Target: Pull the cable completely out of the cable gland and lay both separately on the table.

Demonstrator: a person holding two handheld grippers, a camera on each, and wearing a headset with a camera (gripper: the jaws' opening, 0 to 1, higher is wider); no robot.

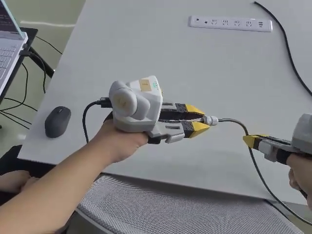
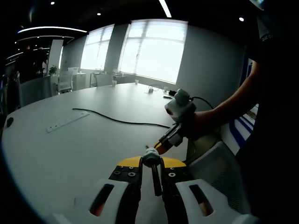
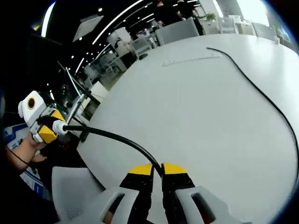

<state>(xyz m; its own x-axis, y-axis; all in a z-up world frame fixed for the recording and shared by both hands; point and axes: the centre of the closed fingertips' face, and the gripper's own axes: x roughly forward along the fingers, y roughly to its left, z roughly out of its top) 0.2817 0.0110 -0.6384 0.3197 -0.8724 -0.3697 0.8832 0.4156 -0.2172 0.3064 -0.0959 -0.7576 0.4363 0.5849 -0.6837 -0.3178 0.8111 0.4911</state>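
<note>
My left gripper (image 1: pixel 204 121) is held above the near table edge, shut on the white cable gland (image 1: pixel 210 120); its own view shows the gland (image 2: pixel 151 156) pinched between the yellow-tipped jaws. A grey cable (image 1: pixel 233 122) runs out of the gland to the right and curves down. My right gripper (image 1: pixel 247 140) is shut on the cable, which hangs on below it past the table edge. In the right gripper view the cable (image 3: pixel 112 136) arcs from my jaws (image 3: pixel 157 168) across to the gland (image 3: pixel 59 127) in the left gripper (image 3: pixel 50 128).
The white table (image 1: pixel 146 58) carries a white power strip (image 1: pixel 230 23) at the far right and a black cord (image 1: pixel 285 44) along the right side. A dark mouse (image 1: pixel 57 121) lies near the left edge, a laptop (image 1: pixel 9 46) beyond it. A mesh chair (image 1: pixel 161 204) stands below.
</note>
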